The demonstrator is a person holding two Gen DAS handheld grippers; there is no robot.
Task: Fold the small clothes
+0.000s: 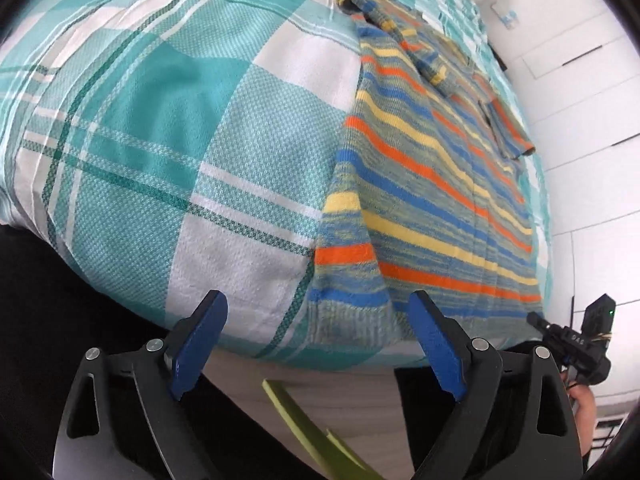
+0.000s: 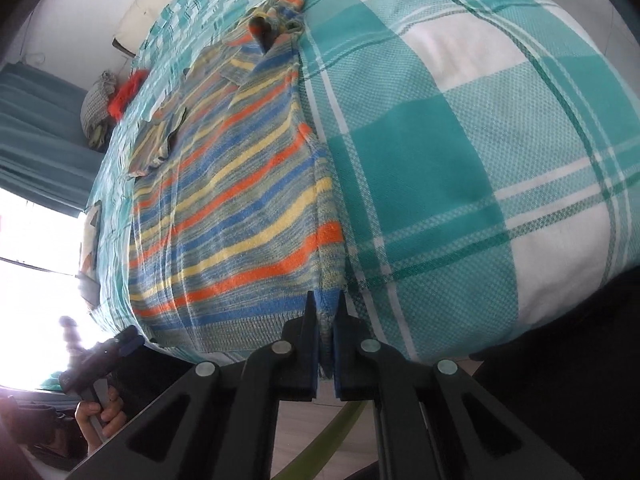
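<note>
Though its far sleeves blur, striped sweater (image 2: 224, 216) hem in right hand-held gripper (image 2: 326, 312) (left (image 1: 316, 312) agape).

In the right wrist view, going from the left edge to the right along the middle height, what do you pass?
Bright window → teal curtain → striped knit sweater → teal-and-white checked bedspread.
</note>
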